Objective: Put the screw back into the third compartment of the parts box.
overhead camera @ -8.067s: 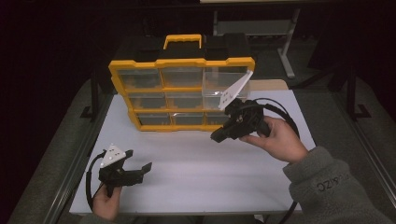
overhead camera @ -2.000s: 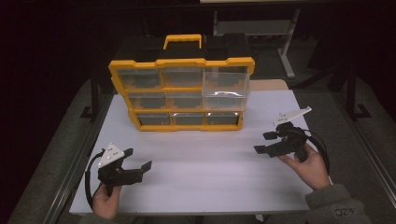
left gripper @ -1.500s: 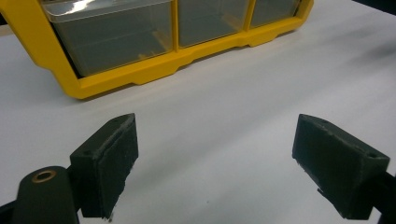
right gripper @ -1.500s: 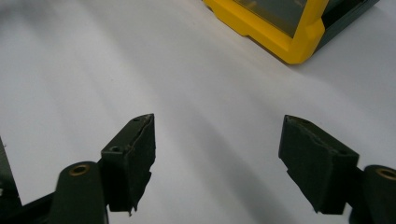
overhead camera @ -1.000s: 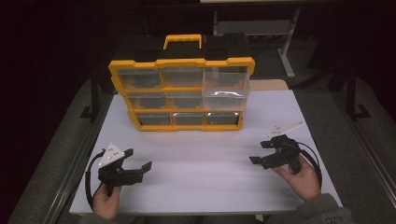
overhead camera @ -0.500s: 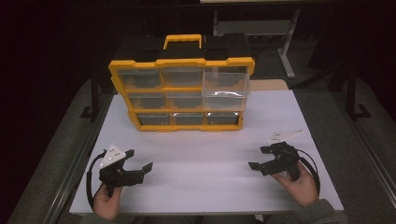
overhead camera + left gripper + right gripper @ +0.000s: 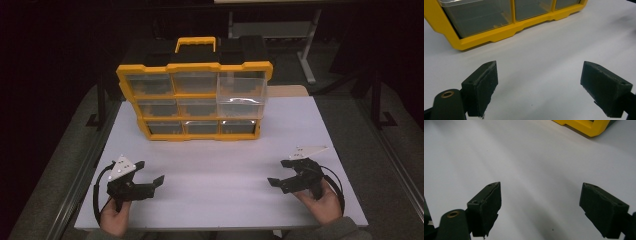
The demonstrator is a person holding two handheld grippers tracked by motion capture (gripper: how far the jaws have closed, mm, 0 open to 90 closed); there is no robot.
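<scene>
Yellow drawer box (image 7: 195,100) at table's (image 7: 225,175) far edge, top-right drawer (image 7: 242,94) ajar — left gripper (image 7: 150,180) and right gripper (image 7: 278,176) both released, empty, resting near. Idle step — next probably reaching forward to the drawer.

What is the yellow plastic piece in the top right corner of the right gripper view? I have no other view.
Observer: It is a bottom corner of a yellow plastic organiser box with clear drawers, which stands upright on the white table.
Operator: Are all its drawers pushed in?
Observer: No. The top right clear drawer sticks out from the frame, while the others look flush.
Operator: And where is the other hand-held gripper?
Observer: The left hand-held gripper is near the front left edge of the table, with its jaws open and nothing between them.
</scene>
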